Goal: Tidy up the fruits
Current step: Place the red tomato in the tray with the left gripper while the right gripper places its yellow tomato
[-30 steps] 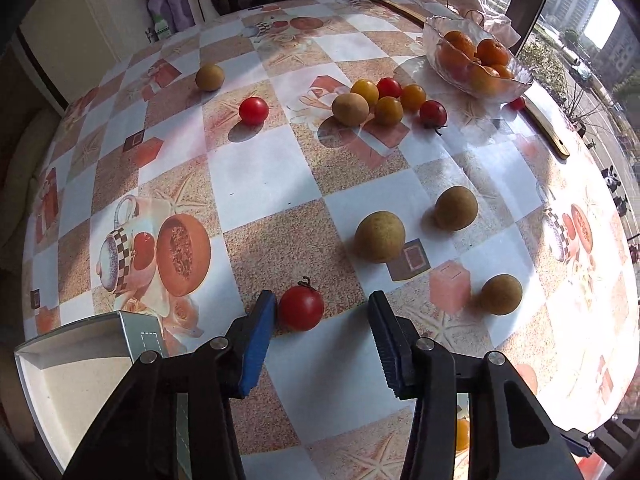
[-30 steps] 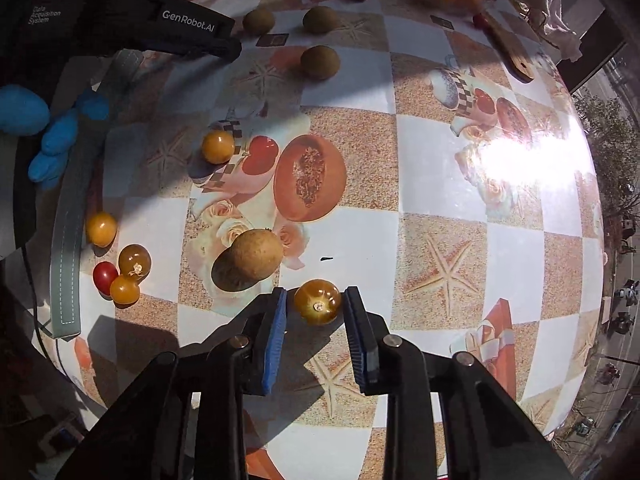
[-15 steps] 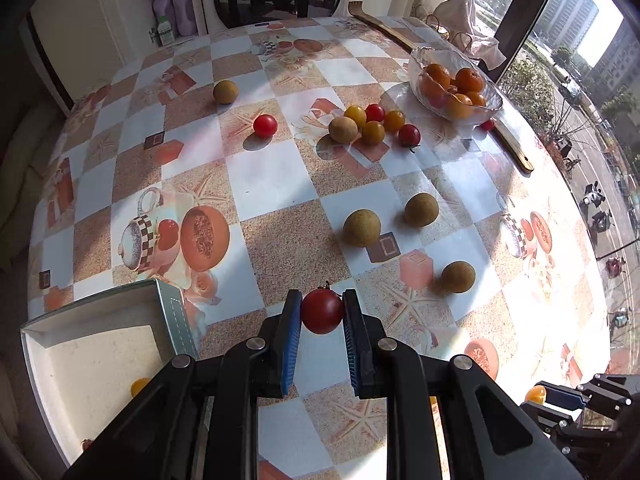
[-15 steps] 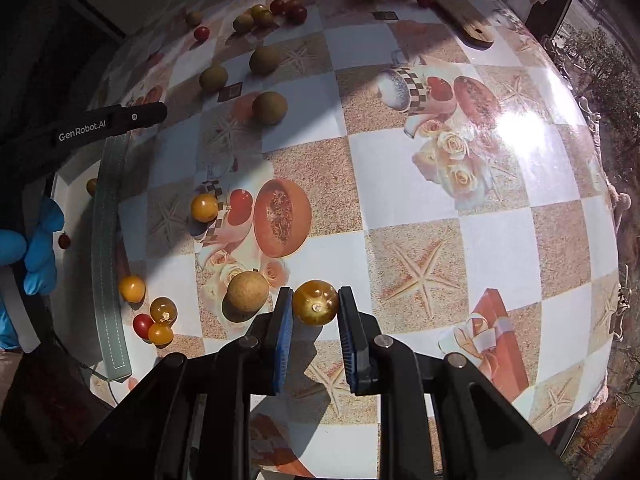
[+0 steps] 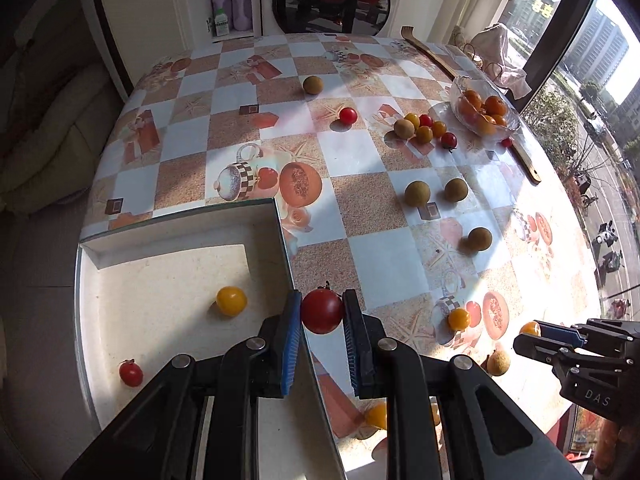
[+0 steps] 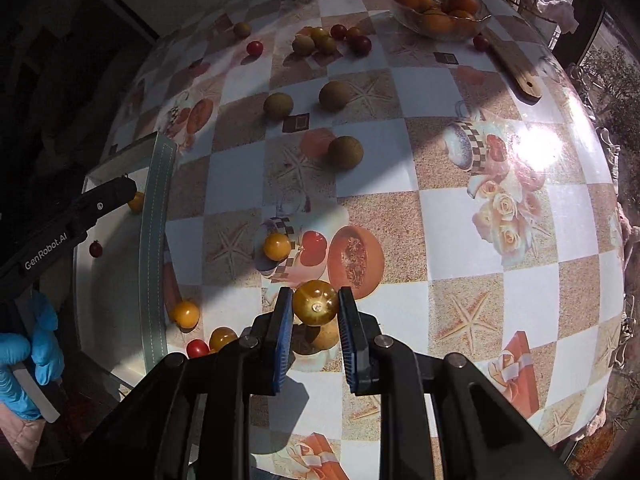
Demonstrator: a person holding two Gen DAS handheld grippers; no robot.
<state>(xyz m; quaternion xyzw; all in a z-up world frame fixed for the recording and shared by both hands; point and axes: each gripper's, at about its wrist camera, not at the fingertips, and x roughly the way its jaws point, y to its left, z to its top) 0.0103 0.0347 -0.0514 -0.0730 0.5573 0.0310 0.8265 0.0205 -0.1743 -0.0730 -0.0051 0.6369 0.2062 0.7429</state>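
My left gripper (image 5: 322, 312) is shut on a red cherry tomato (image 5: 322, 311) and holds it above the right rim of a white square tray (image 5: 168, 284). The tray holds a yellow tomato (image 5: 231, 300) and a small red tomato (image 5: 131, 373). My right gripper (image 6: 315, 307) is shut on a yellow-brown tomato (image 6: 315, 302), lifted above the table; it also shows in the left wrist view (image 5: 538, 330). The left gripper's arm shows at the left of the right wrist view (image 6: 72, 220).
Loose fruit lies across the patterned tablecloth: brown round fruits (image 5: 417, 193), a cluster of small tomatoes (image 5: 425, 127), a yellow tomato (image 6: 277, 246). A glass bowl of oranges (image 5: 482, 111) and a wooden stick (image 5: 472, 92) stand at the far right. The table edge is near.
Both grippers have shut on their tomatoes and lifted them. The left one has carried its red tomato back and left to the tray's rim.
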